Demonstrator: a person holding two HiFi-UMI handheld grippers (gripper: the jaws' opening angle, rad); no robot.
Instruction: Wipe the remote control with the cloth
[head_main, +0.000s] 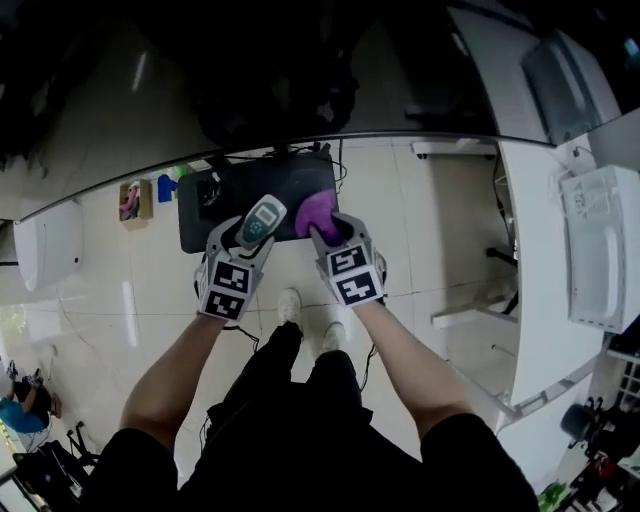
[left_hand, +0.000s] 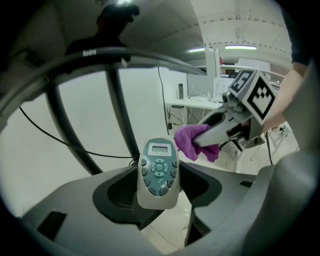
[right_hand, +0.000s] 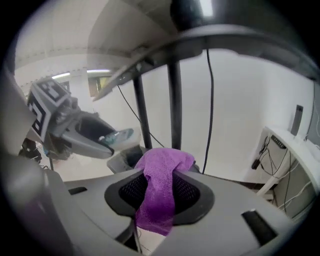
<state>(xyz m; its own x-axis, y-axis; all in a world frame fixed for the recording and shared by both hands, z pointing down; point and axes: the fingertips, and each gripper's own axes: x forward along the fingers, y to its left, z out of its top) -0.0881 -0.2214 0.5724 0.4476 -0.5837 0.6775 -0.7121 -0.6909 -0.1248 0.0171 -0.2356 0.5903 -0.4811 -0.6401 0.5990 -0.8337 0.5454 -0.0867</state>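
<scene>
Fuzzy purple cloth (right_hand: 159, 186); smooth oblong remote (left_hand: 159, 174).

Pale, glossy tiled floor (head_main: 430, 220) underfoot. Long white counter (head_main: 535, 300) along the right, with a white box (head_main: 595, 250) beside it. Dark shiny tabletop (head_main: 150, 80) ahead on black legs (right_hand: 175, 100), a black cable (right_hand: 210, 90) hanging before a white wall (right_hand: 250, 100). Strip lights (left_hand: 240, 48) overhead.

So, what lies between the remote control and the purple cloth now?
Nothing. The head view shows only a narrow bare gap between the remote control and the purple cloth; they do not touch there.
</scene>
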